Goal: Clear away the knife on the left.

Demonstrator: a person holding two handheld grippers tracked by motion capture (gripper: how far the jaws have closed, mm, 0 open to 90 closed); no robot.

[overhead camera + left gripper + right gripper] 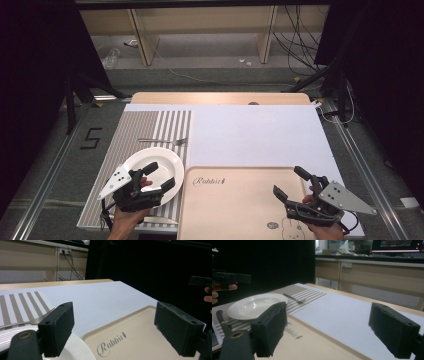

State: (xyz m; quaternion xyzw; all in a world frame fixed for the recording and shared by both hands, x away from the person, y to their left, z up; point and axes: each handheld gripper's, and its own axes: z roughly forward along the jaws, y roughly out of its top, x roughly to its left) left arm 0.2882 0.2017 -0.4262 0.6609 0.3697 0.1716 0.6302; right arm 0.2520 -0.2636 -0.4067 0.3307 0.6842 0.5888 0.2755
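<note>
High view alone shows tray's rabbit drawing.

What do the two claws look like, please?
The left claw and the right claw each have a black body and two thick black block jaws. Each carries a grey three-cornered plate dotted with small holes. The forearms show no sleeves.

White sheet bare, open passage; fork beyond plate; tray bed clear.
</note>
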